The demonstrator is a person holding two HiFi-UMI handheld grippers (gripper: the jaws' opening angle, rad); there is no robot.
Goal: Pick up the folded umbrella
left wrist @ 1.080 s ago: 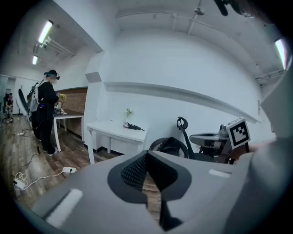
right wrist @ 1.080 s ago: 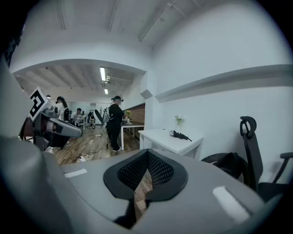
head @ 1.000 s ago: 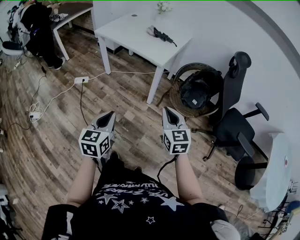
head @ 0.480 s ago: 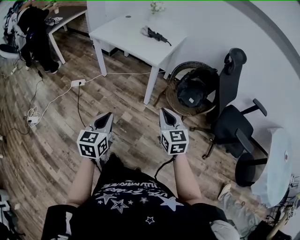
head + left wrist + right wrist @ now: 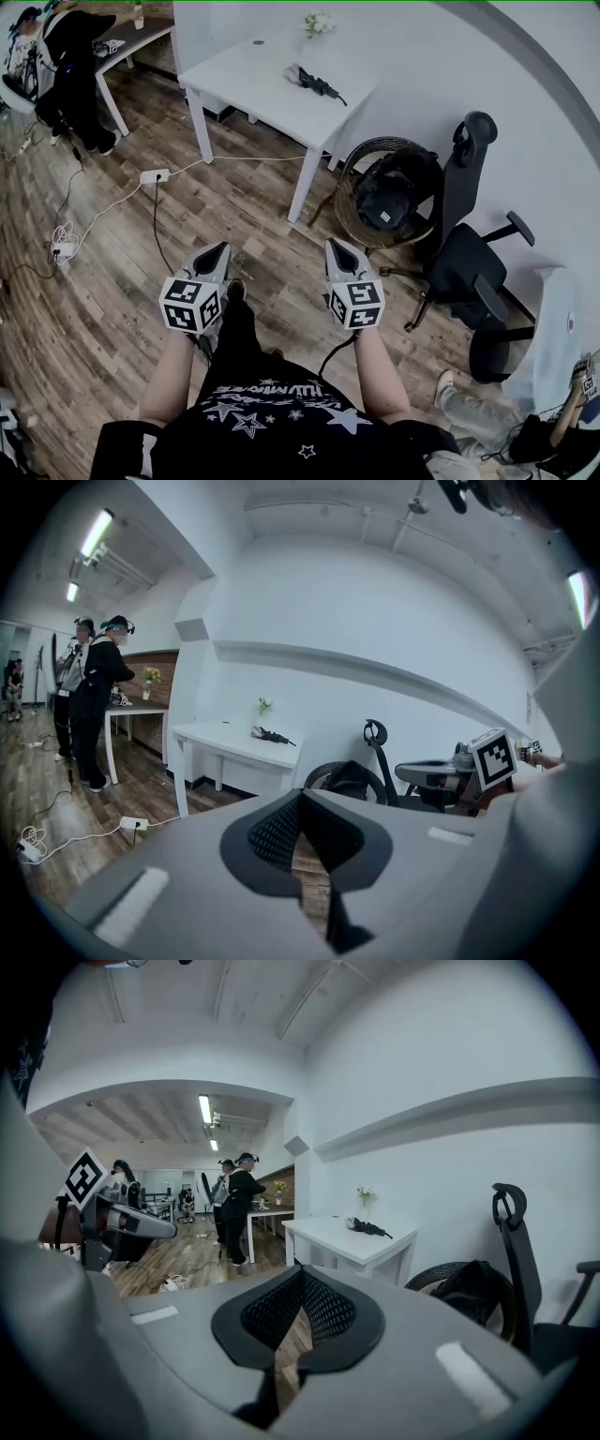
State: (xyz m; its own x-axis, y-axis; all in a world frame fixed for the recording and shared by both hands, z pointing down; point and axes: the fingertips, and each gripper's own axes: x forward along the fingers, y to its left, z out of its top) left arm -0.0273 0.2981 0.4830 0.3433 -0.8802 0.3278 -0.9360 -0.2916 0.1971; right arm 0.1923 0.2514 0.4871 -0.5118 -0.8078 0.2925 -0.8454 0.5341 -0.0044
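Backpack [image 5: 386, 192] in wicker chair [image 5: 370, 144], folded umbrella [image 5: 314, 82] on table [image 5: 253, 75]; left gripper [image 5: 217, 249], right gripper [image 5: 337, 246] fingers [image 5: 272, 836] closed, empty.

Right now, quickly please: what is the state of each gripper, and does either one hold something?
Left gripper: closed, holding nothing.
Right gripper: closed, holding nothing.

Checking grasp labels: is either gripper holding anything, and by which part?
Nothing held. Left gripper and right gripper are shut and empty; the folded umbrella lies on the white table.
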